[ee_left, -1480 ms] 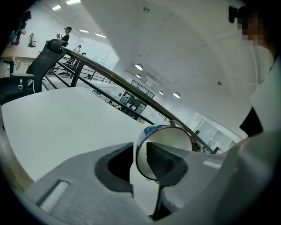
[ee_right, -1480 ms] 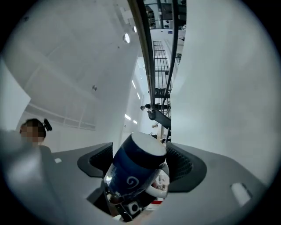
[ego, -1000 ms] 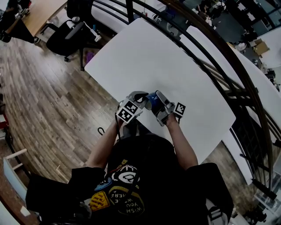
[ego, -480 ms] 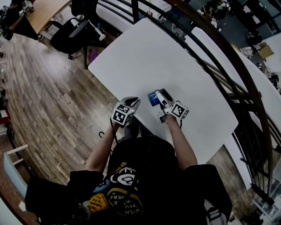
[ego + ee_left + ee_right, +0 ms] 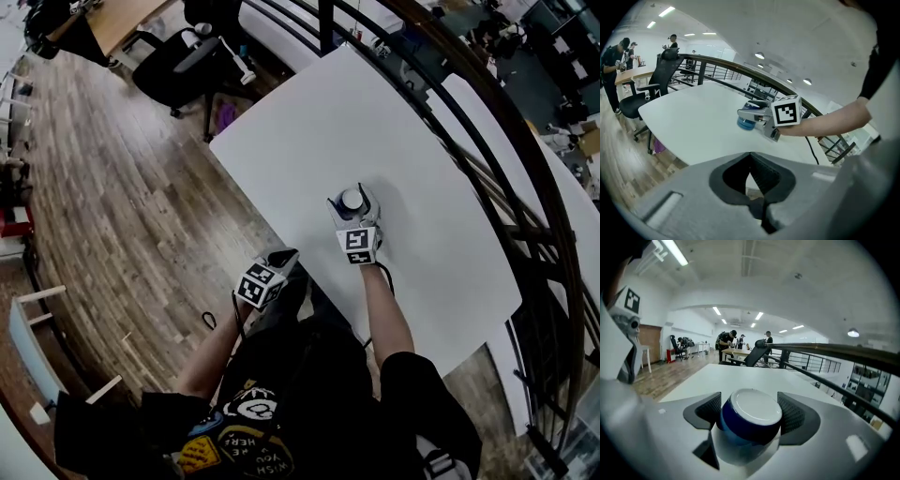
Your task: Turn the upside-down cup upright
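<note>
The blue cup (image 5: pixel 751 427), likely stiff, slick and breakable, is clasped across its round wall by the right hand-held gripper (image 5: pixel 750 412); the left hand-held gripper (image 5: pixel 752 164) is clenched empty.

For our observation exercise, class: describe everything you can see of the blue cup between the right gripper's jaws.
The cup is small and round, glossy like glazed ceramic, with a dark blue wall and a white round face turned upward. It stands roughly vertical between the right gripper's ribbed pads, which press on its sides. It is low over the white table; whether it touches the top cannot be told.
</note>
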A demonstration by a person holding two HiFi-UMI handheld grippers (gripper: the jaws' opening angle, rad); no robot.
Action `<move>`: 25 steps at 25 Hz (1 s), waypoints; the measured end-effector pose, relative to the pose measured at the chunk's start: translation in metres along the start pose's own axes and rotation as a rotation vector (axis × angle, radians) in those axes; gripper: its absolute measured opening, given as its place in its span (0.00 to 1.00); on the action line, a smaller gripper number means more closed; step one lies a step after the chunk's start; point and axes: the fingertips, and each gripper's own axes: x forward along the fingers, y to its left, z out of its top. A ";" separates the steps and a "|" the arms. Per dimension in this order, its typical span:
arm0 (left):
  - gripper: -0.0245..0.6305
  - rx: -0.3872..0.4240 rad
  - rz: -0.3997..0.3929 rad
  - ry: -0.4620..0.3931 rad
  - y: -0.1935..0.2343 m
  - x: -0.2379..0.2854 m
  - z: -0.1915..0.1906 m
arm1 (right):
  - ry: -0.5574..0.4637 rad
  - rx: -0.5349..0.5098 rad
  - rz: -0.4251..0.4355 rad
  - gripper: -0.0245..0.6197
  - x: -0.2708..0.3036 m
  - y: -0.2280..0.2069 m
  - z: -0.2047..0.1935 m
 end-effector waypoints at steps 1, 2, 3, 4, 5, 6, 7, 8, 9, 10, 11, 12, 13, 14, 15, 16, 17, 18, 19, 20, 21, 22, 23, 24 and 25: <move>0.05 -0.005 -0.003 -0.006 0.001 -0.003 0.000 | -0.001 -0.050 -0.005 0.62 0.005 0.004 0.002; 0.05 -0.001 -0.004 -0.008 0.001 -0.006 0.001 | 0.003 -0.095 -0.006 0.62 0.009 0.008 0.002; 0.05 0.011 -0.005 -0.007 0.001 -0.009 0.001 | 0.013 -0.133 -0.004 0.62 0.011 0.011 0.001; 0.05 0.024 -0.007 -0.004 0.000 -0.012 0.001 | 0.027 -0.163 0.002 0.63 0.010 0.014 -0.002; 0.04 0.037 -0.010 -0.002 -0.001 -0.014 0.000 | 0.040 -0.181 0.010 0.63 0.008 0.016 -0.004; 0.05 0.046 -0.014 -0.002 -0.001 -0.016 0.000 | 0.048 -0.186 0.016 0.62 0.005 0.017 -0.005; 0.05 0.049 -0.019 -0.005 -0.001 -0.018 0.000 | 0.047 -0.179 0.017 0.61 0.002 0.018 -0.004; 0.05 0.043 -0.025 -0.012 0.000 -0.021 0.000 | 0.039 -0.163 0.012 0.61 -0.002 0.018 -0.001; 0.05 0.034 -0.032 -0.023 0.002 -0.024 0.001 | 0.025 -0.141 0.001 0.61 -0.007 0.018 0.003; 0.05 0.029 -0.040 -0.034 0.005 -0.027 0.002 | 0.011 -0.112 -0.017 0.61 -0.013 0.017 0.007; 0.05 0.027 -0.048 -0.046 0.007 -0.030 0.003 | -0.001 -0.071 -0.042 0.61 -0.021 0.015 0.011; 0.05 0.020 -0.055 -0.060 0.009 -0.033 0.004 | -0.013 -0.014 -0.074 0.61 -0.031 0.013 0.015; 0.05 0.012 -0.061 -0.075 0.010 -0.036 0.007 | -0.025 0.057 -0.109 0.59 -0.045 0.011 0.018; 0.05 0.011 -0.064 -0.089 0.011 -0.039 0.011 | -0.037 0.137 -0.140 0.55 -0.060 0.010 0.020; 0.05 0.024 -0.060 -0.101 0.011 -0.040 0.017 | -0.043 0.215 -0.160 0.50 -0.077 0.013 0.021; 0.05 0.048 -0.048 -0.109 0.011 -0.040 0.022 | -0.035 0.288 -0.165 0.42 -0.094 0.019 0.021; 0.05 0.080 -0.029 -0.113 0.010 -0.038 0.026 | -0.018 0.356 -0.157 0.35 -0.109 0.029 0.018; 0.05 0.116 -0.009 -0.112 0.008 -0.035 0.029 | -0.005 0.419 -0.142 0.31 -0.124 0.041 0.013; 0.05 0.152 0.006 -0.108 0.004 -0.032 0.029 | -0.001 0.480 -0.129 0.22 -0.138 0.056 0.006; 0.05 0.178 0.009 -0.105 -0.004 -0.030 0.028 | 0.004 0.535 -0.120 0.09 -0.154 0.070 -0.002; 0.05 0.191 0.001 -0.103 -0.015 -0.029 0.025 | 0.017 0.577 -0.113 0.03 -0.169 0.085 -0.011; 0.05 0.191 -0.016 -0.105 -0.027 -0.029 0.022 | 0.034 0.592 -0.104 0.03 -0.181 0.096 -0.020; 0.05 0.183 -0.035 -0.109 -0.040 -0.030 0.020 | 0.048 0.578 -0.092 0.03 -0.190 0.105 -0.025; 0.05 0.175 -0.050 -0.115 -0.053 -0.034 0.018 | 0.053 0.549 -0.081 0.03 -0.198 0.110 -0.024; 0.05 0.171 -0.059 -0.121 -0.065 -0.039 0.016 | 0.048 0.524 -0.074 0.03 -0.206 0.112 -0.018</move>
